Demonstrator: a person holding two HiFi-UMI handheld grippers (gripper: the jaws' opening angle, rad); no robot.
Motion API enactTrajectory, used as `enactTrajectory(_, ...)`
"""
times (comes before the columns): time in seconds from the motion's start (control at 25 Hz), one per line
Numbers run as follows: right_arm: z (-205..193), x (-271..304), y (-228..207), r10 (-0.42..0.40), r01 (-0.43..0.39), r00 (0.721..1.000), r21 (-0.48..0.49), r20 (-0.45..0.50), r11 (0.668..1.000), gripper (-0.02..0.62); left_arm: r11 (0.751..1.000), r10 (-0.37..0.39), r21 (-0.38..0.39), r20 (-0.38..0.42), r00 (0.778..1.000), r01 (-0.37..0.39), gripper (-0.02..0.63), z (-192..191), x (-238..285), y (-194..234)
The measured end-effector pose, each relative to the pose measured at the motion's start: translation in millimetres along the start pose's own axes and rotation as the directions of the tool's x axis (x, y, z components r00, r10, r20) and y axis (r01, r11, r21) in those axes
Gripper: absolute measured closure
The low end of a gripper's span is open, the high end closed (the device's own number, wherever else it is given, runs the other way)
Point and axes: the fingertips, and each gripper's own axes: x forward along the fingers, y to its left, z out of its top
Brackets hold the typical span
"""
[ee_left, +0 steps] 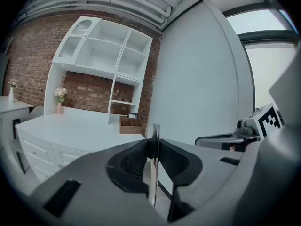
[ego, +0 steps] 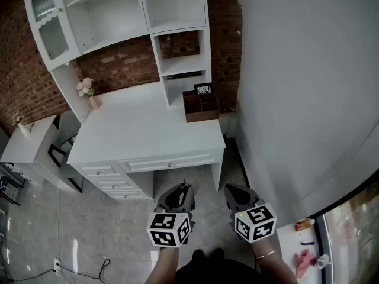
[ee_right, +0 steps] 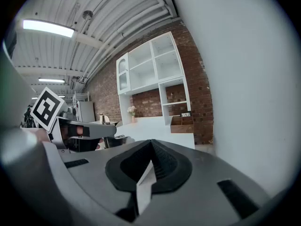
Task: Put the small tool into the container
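The brown wooden container stands at the back right of the white desk, with open compartments; it also shows far off as the container and the container. Both grippers hang over the floor in front of the desk, well short of it. My left gripper is shut on a thin flat metal tool, seen edge-on and poking just past the pads. My right gripper has its pads meeting at the tip; a pale wedge shows behind them, and I cannot tell what it is.
A white shelf unit rises behind the desk against a brick wall. A vase of pink flowers sits at the desk's back left. A grey partition runs along the right. A side table and a chair stand left.
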Motion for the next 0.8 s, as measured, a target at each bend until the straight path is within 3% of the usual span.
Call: enactTrajectory(0.8, -0.1, -6.1, -31.4, 0.047, -0.048, 0.999, 0.049, 0.018, 0.998, 0.591, 0.999, 0.044, 0.006, 0.025, 0.999, -0.044, 0.525, 10.3, 16.9, -10.8)
